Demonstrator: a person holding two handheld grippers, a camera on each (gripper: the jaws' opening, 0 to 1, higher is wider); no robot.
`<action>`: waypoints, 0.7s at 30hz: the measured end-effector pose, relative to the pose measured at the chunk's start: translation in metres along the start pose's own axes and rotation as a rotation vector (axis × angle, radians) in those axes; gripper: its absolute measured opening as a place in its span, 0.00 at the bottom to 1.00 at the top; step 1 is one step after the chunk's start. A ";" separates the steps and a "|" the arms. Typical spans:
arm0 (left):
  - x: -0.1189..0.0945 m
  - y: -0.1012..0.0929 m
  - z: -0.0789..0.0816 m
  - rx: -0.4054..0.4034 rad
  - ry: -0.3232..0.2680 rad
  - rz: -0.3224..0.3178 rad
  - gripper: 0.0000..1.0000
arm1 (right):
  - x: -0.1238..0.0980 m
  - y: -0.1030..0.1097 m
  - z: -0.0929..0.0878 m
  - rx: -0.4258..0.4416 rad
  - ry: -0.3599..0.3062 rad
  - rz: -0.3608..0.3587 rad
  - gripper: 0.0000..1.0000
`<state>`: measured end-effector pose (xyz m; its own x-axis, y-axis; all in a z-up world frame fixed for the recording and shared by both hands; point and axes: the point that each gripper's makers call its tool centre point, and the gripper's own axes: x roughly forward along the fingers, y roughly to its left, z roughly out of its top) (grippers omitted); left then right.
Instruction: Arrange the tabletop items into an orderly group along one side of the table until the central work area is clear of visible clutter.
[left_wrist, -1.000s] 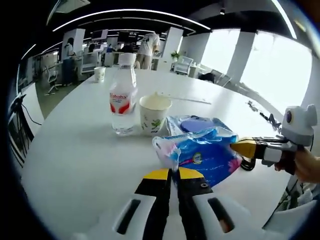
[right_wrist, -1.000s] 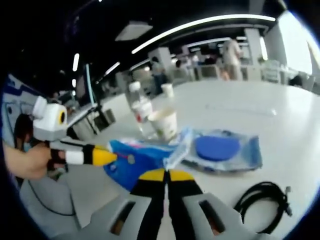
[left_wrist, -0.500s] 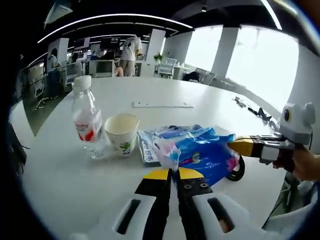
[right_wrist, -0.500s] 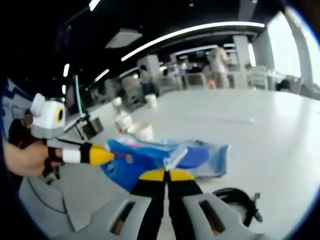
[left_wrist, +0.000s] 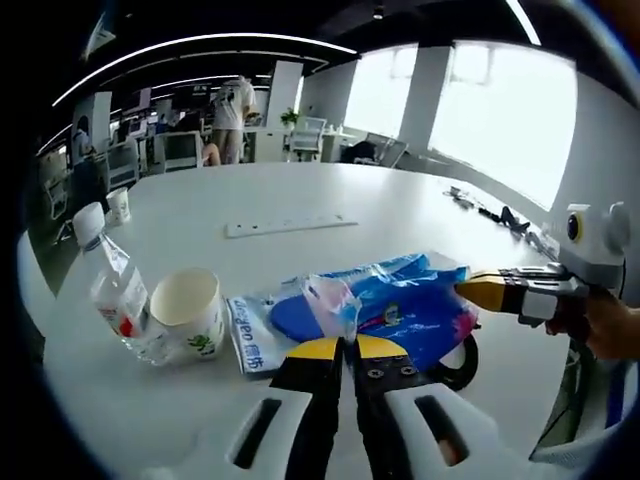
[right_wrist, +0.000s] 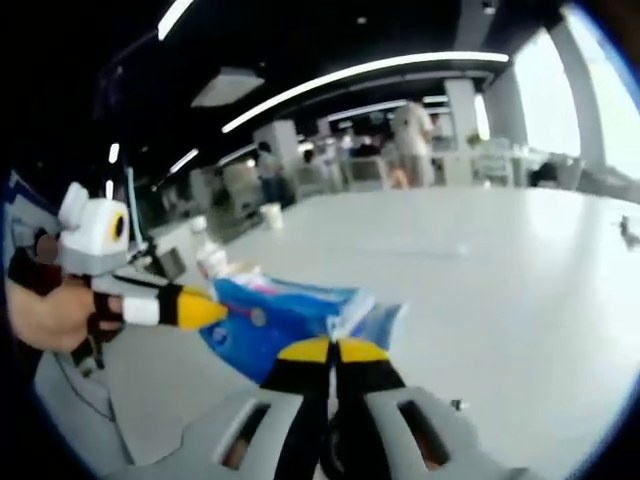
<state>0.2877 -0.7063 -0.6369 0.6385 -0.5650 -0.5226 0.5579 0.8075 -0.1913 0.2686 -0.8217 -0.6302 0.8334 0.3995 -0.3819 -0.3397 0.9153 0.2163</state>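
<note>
Left gripper view, left to right:
- Water bottle (left_wrist: 112, 297), white cap, red label; leaning in this view, just left of cup.
- Paper cup (left_wrist: 189, 312), open top, green print; upright on white table (left_wrist: 300, 200).
- White strip (left_wrist: 291, 224), flat, mid-table beyond the items.
- Clear packet (left_wrist: 262, 328) with blue disc inside; flat on table, partly under blue bag.
- Blue bag (left_wrist: 405, 307), pink and white printing; lifted off table, held at two ends.
- Left gripper (left_wrist: 340, 347), yellow-tipped jaws pressed together on bag's near corner.
- Black cable (left_wrist: 458, 362), coiled, partly hidden behind bag.
- Right gripper (left_wrist: 472, 290), entering from right, tips pinched on bag's far edge; hand (left_wrist: 612, 330) behind.

Right gripper view, left to right:
- Hand (right_wrist: 45, 315) carrying left gripper (right_wrist: 218, 312), tip at the bag (right_wrist: 270, 325).
- Bottle (right_wrist: 208, 258) and a second cup (right_wrist: 270, 214) farther back, blurred.
- Right gripper (right_wrist: 333, 350), jaws closed on bag's clear edge.
- Table (right_wrist: 520, 270) to the right.
</note>
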 end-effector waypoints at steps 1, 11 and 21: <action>0.002 -0.002 0.001 0.004 0.002 -0.003 0.03 | 0.000 -0.002 0.000 0.001 -0.001 -0.002 0.00; 0.034 -0.024 0.015 0.046 0.018 -0.041 0.03 | -0.007 -0.042 0.006 0.007 -0.020 -0.061 0.00; 0.061 -0.045 0.023 0.068 0.029 -0.080 0.03 | -0.015 -0.073 0.011 0.013 -0.035 -0.103 0.00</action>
<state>0.3139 -0.7805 -0.6406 0.5758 -0.6212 -0.5315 0.6415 0.7463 -0.1773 0.2860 -0.8947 -0.6300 0.8784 0.3010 -0.3713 -0.2456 0.9506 0.1896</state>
